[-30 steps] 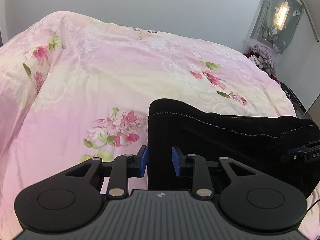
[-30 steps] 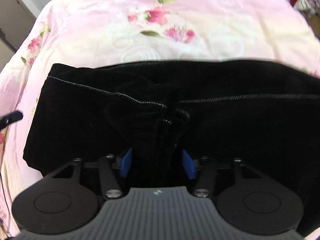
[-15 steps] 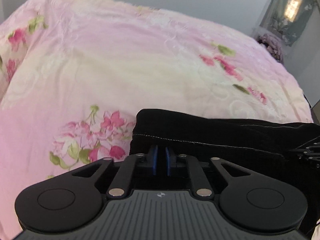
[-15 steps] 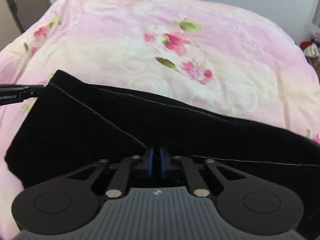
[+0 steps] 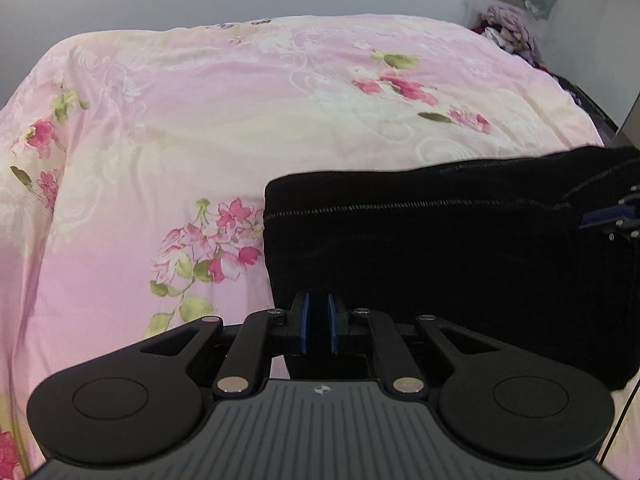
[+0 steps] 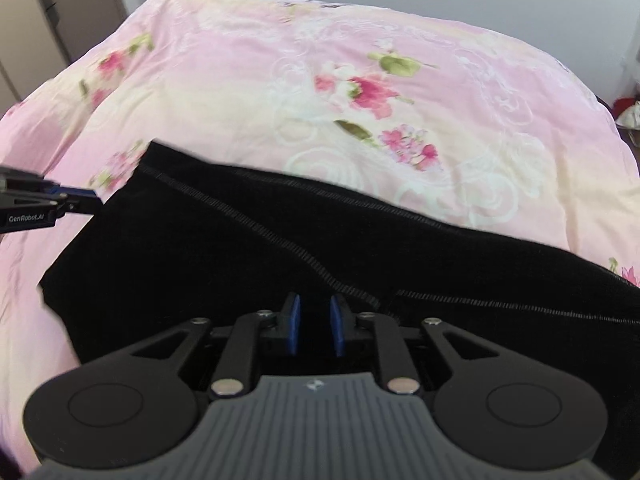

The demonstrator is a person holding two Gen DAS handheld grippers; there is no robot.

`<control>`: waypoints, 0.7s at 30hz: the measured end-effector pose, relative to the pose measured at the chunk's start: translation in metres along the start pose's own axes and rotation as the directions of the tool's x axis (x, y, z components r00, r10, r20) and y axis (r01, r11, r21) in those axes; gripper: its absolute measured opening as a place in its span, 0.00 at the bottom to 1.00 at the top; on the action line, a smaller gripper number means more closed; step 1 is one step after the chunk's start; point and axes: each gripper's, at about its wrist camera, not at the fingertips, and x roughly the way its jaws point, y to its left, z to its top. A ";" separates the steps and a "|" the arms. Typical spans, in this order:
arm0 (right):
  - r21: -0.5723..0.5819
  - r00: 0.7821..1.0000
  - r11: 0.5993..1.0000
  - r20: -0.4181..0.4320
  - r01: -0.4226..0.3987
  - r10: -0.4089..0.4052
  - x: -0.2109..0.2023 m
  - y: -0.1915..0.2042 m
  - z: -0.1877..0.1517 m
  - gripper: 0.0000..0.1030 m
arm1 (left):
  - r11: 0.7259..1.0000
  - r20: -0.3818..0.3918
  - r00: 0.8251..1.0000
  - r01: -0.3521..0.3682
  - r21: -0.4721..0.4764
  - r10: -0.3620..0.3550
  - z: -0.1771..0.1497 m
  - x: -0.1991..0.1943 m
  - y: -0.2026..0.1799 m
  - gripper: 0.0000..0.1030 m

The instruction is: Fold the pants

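Observation:
The black pants (image 5: 440, 256) with pale stitched seams lie on the pink floral bed (image 5: 200, 128). My left gripper (image 5: 318, 322) is shut on the near left corner of the pants, with dark cloth between its blue pads. My right gripper (image 6: 316, 326) is shut on the near edge of the pants (image 6: 240, 264), its blue pads a little apart with cloth between them. The right gripper's tip also shows at the right edge of the left wrist view (image 5: 612, 216). The left gripper shows at the left edge of the right wrist view (image 6: 48, 204).
The pink floral bedspread (image 6: 360, 92) stretches far beyond the pants. A grey wall stands behind the bed. A heap of clothes (image 5: 508, 32) lies under a curtained window at the far right. A wardrobe door (image 6: 52, 12) stands at the far left.
Both grippers went from open to shut on the near edge of the pants. The near edge of the pants has come up off the bed with them.

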 end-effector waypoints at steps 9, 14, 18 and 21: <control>-0.057 1.000 0.998 -0.021 -0.008 0.007 -0.015 0.009 -0.037 0.12 | 0.995 -0.088 0.996 -0.001 0.100 0.010 -0.037 -0.006 -0.025 0.10; -0.086 1.000 0.996 -0.028 0.008 -0.010 -0.004 0.009 -0.052 0.12 | 0.995 -0.108 0.994 0.013 0.102 -0.002 -0.046 0.008 -0.025 0.10; -0.056 1.000 0.998 -0.020 0.001 -0.002 0.006 0.003 -0.059 0.12 | 0.997 -0.108 0.994 0.014 0.080 -0.005 -0.053 0.018 -0.025 0.10; -0.024 1.000 1.000 -0.007 -0.011 0.011 0.003 -0.002 -0.059 0.12 | 0.995 -0.102 0.994 -0.027 0.098 0.037 -0.052 0.013 -0.033 0.10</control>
